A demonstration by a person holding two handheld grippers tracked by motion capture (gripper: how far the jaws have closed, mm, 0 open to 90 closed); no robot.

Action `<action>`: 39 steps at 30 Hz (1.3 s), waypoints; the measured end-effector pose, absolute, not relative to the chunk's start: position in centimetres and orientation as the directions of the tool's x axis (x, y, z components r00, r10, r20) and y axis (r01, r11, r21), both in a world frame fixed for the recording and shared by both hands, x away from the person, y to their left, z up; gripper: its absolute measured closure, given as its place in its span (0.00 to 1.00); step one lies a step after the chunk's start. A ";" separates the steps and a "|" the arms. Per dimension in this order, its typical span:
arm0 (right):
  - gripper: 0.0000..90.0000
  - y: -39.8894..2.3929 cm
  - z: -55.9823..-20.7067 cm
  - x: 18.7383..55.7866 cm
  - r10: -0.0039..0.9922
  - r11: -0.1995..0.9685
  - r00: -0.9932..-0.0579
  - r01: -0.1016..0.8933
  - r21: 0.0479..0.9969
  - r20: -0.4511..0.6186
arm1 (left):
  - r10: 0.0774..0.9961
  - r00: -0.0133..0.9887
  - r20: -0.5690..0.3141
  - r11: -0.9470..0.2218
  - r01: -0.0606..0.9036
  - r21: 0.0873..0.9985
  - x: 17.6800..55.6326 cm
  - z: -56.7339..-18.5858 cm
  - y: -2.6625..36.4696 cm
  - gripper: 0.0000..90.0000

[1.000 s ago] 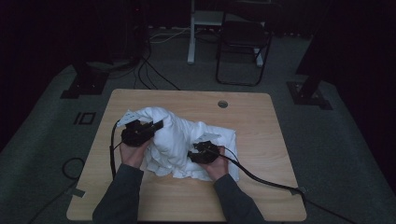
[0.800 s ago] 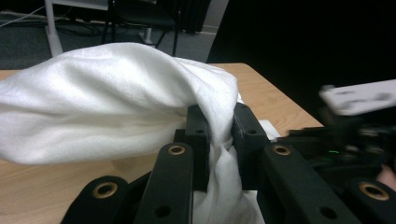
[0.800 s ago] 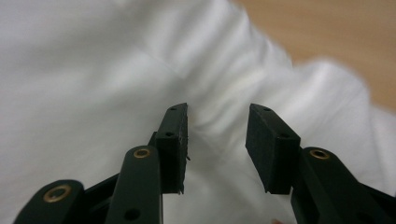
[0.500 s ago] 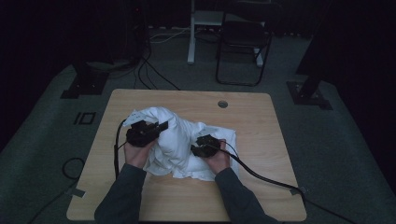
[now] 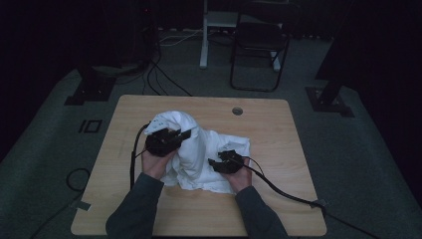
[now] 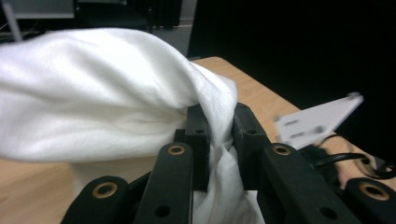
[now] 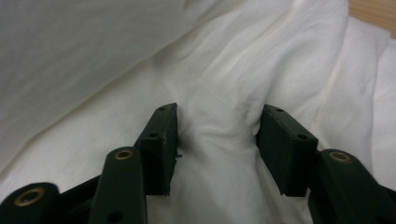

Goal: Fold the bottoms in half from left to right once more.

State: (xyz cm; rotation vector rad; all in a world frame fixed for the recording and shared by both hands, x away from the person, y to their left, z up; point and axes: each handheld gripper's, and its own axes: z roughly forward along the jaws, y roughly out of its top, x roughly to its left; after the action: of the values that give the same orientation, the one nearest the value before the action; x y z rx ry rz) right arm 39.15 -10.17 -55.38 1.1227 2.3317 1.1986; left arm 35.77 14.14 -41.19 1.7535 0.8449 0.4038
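Setting: dim recording lab or studio.

A lone wooden tabletop point(image 5: 278, 129) is seen on grey carpet, ringed by black stand bases point(image 5: 89, 89), trailing floor cables point(image 5: 164, 79) and a folding chair point(image 5: 259, 55); the surroundings are blacked out.

A wooden bench point(image 5: 278, 129) with a round hole point(image 5: 237, 111) near its far edge is seen on grey carpet. Beyond it a folding chair point(image 5: 259, 47) and what may be a white desk leg point(image 5: 203, 40) are made out in the dark, with cables point(image 5: 164, 82) lying on the floor.

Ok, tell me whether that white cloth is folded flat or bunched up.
Bunched up. The white cloth lies in a rumpled heap on the table, one fold pinched and lifted by the left hand-held gripper.
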 end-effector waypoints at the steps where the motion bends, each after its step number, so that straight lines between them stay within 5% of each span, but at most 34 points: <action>1: 0.54 -9.7 -55.7 39.2 0.733 0.334 -0.669 0.507 0.795 0.118 | 0.706 0.697 -0.127 -0.165 0.336 0.927 35.8 -41.1 13.5 0.89; 7: 0.50 -8.4 -53.9 38.0 0.685 0.448 -0.729 0.408 0.795 -0.012 | 0.681 0.729 -0.074 -0.246 0.323 0.914 35.9 -42.1 10.7 0.89; 10: 0.52 -12.0 -51.8 37.2 0.749 0.412 -0.660 0.390 0.823 -0.063 | 0.660 0.747 -0.079 -0.270 0.334 0.903 36.3 -43.3 9.3 0.88; 22: 0.51 -19.7 -50.6 38.4 0.848 0.250 -0.528 0.469 0.847 0.042 | 0.610 0.783 -0.120 -0.398 0.433 0.809 37.8 -51.1 3.2 0.88; 35: 0.41 -18.5 -49.4 37.7 0.752 0.270 -0.656 0.391 0.880 0.061 | 0.616 0.772 -0.159 -0.391 0.474 0.789 38.4 -52.8 3.1 0.87; 39: 0.64 -17.8 -49.2 38.7 0.746 0.248 -0.661 0.384 0.890 0.077 | 0.609 0.776 -0.164 -0.383 0.469 0.796 38.2 -52.4 3.3 0.85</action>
State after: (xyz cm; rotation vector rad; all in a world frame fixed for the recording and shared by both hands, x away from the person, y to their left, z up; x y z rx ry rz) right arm 38.69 -17.78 -49.23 1.0369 2.1645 1.3831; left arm 38.23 3.30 -52.36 2.0473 0.8049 0.1932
